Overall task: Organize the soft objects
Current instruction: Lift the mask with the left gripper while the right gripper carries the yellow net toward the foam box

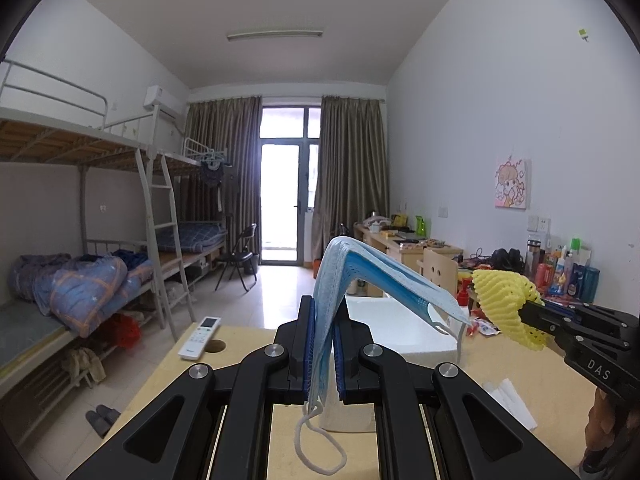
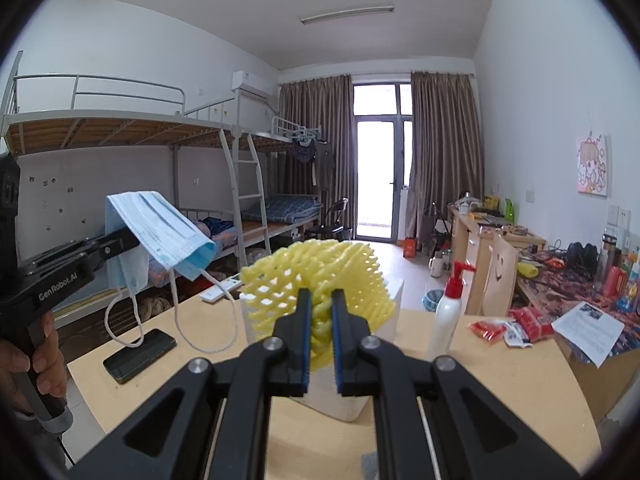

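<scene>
My left gripper (image 1: 324,312) is shut on a blue face mask (image 1: 372,276), which droops over to the right with its white ear loops hanging; it also shows in the right wrist view (image 2: 160,228). My right gripper (image 2: 321,300) is shut on a yellow foam net (image 2: 320,276), seen too in the left wrist view (image 1: 504,300). Both are held above a white foam box (image 1: 392,328) on the wooden table (image 1: 520,372); the box's wall shows in the right wrist view (image 2: 344,400).
A remote control (image 1: 200,338) and white papers (image 1: 512,400) lie on the table. A black phone (image 2: 140,350), a pump bottle (image 2: 448,312) and red packets (image 2: 516,324) are there too. Bunk beds stand left, cluttered desks right.
</scene>
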`<state>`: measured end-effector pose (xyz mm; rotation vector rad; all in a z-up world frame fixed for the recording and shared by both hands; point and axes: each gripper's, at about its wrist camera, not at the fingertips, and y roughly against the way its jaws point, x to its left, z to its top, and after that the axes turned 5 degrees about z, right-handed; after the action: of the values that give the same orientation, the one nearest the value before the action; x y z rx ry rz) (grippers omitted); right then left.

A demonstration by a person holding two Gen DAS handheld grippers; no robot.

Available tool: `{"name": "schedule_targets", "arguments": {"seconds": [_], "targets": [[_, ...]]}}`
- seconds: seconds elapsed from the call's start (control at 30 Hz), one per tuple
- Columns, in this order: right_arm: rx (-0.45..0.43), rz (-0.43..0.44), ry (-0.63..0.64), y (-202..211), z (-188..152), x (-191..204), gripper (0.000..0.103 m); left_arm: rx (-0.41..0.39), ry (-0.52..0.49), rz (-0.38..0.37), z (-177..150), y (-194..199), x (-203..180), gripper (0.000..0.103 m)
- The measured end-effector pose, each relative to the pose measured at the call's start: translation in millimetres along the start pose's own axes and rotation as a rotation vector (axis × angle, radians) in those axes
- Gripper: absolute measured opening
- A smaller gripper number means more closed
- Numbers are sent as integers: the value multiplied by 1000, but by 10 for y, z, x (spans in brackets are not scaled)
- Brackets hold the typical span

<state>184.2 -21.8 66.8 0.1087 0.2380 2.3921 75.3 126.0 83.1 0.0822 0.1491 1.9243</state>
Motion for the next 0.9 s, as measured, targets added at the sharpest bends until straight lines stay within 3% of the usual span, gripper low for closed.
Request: {"name": "schedule_targets", "arguments": {"seconds": [0.43,0.9], "targets": [[5,-11,14,-218,168,-86,11,12,-18,-45,166,-297,-99,9],[23,-42,61,-644,288,-199,11,56,-30,-78,326,-928,-159,9]]}}
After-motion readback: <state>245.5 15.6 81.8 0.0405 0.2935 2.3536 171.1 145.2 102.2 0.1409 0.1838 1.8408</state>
